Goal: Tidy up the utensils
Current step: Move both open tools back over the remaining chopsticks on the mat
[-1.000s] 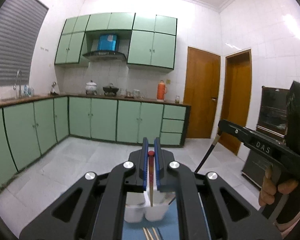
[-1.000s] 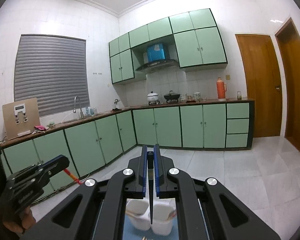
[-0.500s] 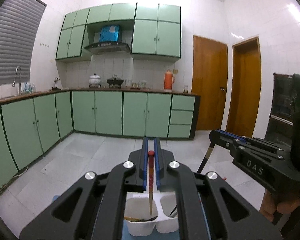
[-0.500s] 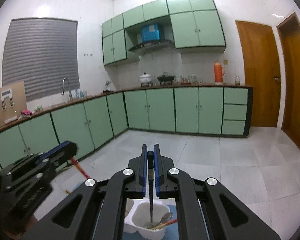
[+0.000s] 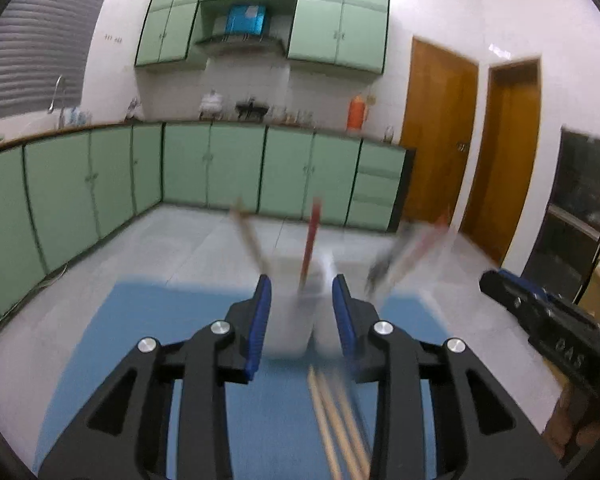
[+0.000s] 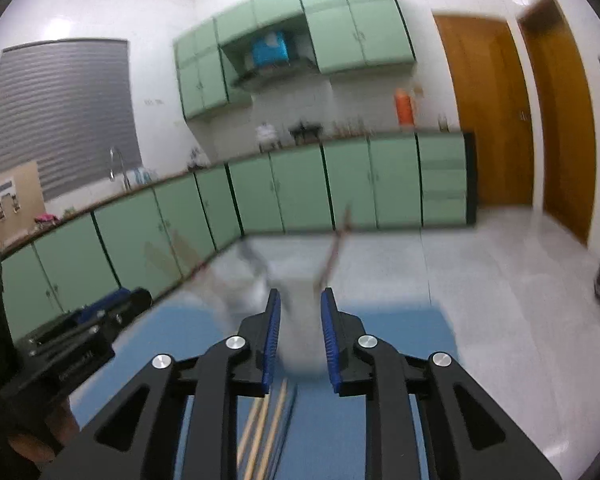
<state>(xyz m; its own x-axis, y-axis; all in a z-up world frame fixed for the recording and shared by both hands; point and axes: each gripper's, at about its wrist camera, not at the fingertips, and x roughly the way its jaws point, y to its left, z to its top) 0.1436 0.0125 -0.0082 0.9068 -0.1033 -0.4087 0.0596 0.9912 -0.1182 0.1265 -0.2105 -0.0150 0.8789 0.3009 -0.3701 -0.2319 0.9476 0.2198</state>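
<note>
Both views are blurred by motion. My left gripper (image 5: 302, 316) is open and empty, just in front of a white two-part utensil holder (image 5: 296, 312) on a blue mat (image 5: 120, 340). A red-handled chopstick (image 5: 310, 240) stands in the holder, with other utensils (image 5: 404, 252) leaning out. Loose wooden chopsticks (image 5: 336, 420) lie on the mat below the left gripper. My right gripper (image 6: 298, 328) is open and empty, in front of the same holder (image 6: 300, 320). Wooden chopsticks (image 6: 260, 432) also lie under the right gripper.
The right gripper's body (image 5: 548, 320) shows at the right of the left wrist view, and the left gripper's body (image 6: 72, 340) at the left of the right wrist view. Green kitchen cabinets (image 5: 220, 168) and a tiled floor (image 6: 500, 280) lie beyond the table.
Both grippers have opened and let go of their utensils into the holder. Both have dropped lower and pulled back toward the mat.
</note>
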